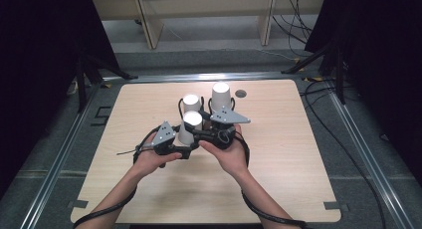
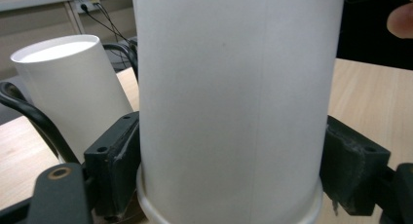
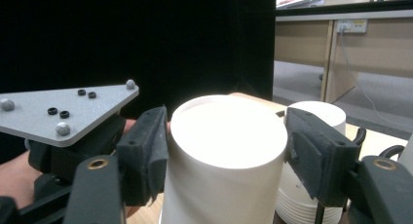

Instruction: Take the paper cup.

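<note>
On the worktop (image 1: 278,154), a bit nearer the person than centre, the near cup (image 1: 190,125) stands upright and mouth down, flat base up and rolled rim at the bottom. Both hands are on it.

The left gripper (image 1: 185,139) comes at it from the left, low on the wall. In the left gripper view the cup (image 2: 234,102) sits right between the jaws with both pads against its sides just above the rim, so the jaws are clamped on it.

The right gripper (image 1: 200,131) comes in from the right and higher up. In the right gripper view the cup's top (image 3: 224,156) sits between the jaws, one pad touching. The other sits at the wall's edge, and I cannot tell whether it presses or stands just clear.

The cup's long axis is vertical and it lies straight ahead of both sets of jaws, which face each other across it. Both hands are equally near. The left looks like the firm hold, so any lift or pull probably goes straight along that upright axis.

Just behind stands a second upturned cup (image 1: 191,103), which the right gripper view shows as a stack (image 3: 316,136) with several rims. A third cup (image 1: 220,95) stands back and right, close by. A tilt could knock into the near neighbour.
</note>
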`<state>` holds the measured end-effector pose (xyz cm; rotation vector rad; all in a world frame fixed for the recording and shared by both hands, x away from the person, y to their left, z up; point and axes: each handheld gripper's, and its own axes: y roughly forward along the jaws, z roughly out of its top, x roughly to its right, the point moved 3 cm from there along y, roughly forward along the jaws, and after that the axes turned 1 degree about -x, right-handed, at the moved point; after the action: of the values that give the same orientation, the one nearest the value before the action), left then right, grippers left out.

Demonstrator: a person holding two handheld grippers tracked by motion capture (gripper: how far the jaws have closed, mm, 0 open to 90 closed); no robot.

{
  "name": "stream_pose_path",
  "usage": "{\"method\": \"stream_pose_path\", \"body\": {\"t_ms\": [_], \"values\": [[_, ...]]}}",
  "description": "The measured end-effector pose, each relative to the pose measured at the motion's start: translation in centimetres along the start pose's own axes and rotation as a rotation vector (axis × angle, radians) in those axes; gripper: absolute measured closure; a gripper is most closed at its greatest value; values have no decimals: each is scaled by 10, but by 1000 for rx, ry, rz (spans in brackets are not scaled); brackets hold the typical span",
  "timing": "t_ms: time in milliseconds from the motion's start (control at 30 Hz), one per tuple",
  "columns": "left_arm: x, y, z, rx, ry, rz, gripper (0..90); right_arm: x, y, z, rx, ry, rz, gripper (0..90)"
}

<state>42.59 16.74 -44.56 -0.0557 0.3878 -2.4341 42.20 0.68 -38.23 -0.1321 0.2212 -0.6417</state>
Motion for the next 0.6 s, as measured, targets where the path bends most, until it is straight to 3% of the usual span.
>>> {"method": "stream_pose_path", "body": {"t_ms": [33, 67, 100, 200, 233, 367, 400, 533, 567, 600], "values": [[0, 0, 0, -7, 5, -2, 197, 0, 1, 0, 6, -1, 10, 305], [0, 0, 1, -15, 9, -4, 200, 3, 2, 0, 4, -31, -11, 263], [0, 0, 1, -23, 17, -4, 202, 2, 3, -1, -11, -10, -2, 239], [0, 0, 2, -39, 37, -4, 210, 3, 4, -1, -26, -38, -13, 152], [0, -1, 2, -58, 46, -3, 213, 4, 4, 0, -25, -70, -33, 157], [-3, -3, 2, -94, 69, -4, 219, 7, 1, 2, -38, -105, -36, 152], [-4, -4, 1, -111, 72, -1, 220, 7, 0, 3, -49, -93, -32, 152], [-9, -6, 1, -150, 93, 9, 220, 12, -5, 8, -54, -147, -33, 153], [-10, -7, 1, -166, 101, 10, 220, 11, -7, 8, -78, -120, -26, 153], [-11, -8, 1, -173, 101, 8, 220, 14, -8, 10, -83, -171, -31, 153]]}}
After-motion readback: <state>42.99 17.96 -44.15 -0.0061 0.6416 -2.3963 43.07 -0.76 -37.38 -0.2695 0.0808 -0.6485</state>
